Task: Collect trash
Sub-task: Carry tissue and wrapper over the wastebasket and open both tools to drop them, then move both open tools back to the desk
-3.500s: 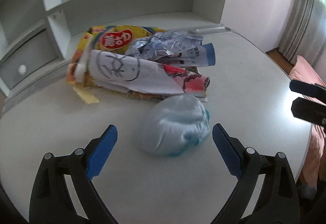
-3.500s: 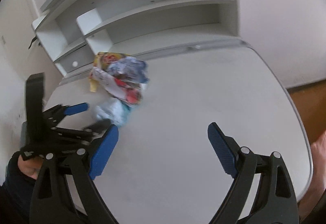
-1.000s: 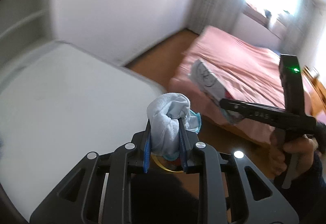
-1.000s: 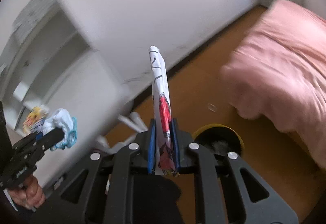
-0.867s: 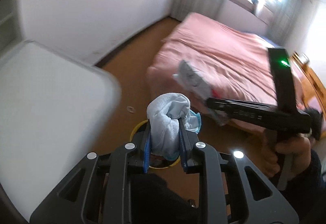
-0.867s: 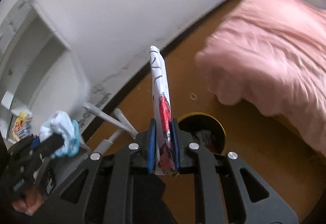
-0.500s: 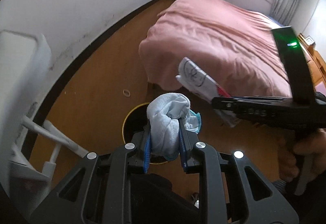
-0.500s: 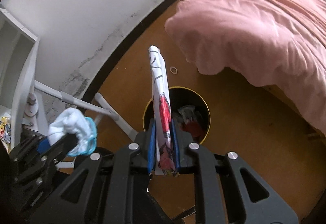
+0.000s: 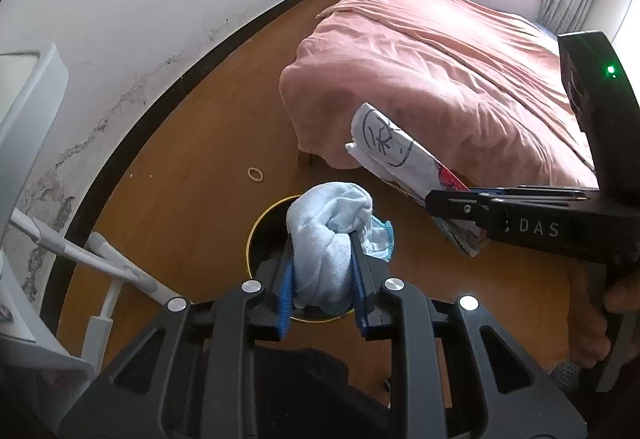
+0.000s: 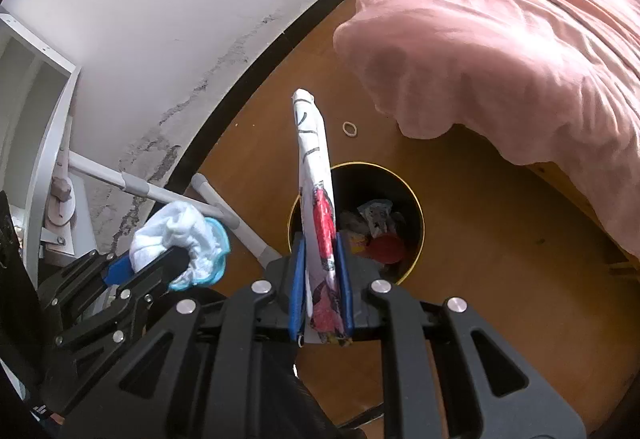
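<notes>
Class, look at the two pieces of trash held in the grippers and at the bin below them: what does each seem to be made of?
Wad in the left gripper: soft, matte tissue or cloth, with fuzzy folds and a teal edge. Wrapper in the right gripper: thin printed sheet, probably plastic film or paper, flat and creased. Bin: rigid, dark inside with a yellow rim; plastic or metal, cannot tell.

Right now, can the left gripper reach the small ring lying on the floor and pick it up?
Probably not. The left gripper is shut on the blue cloth, so its jaws are full. The ring lies uncovered on the floor beyond the bin, but the cloth must go first.
</notes>
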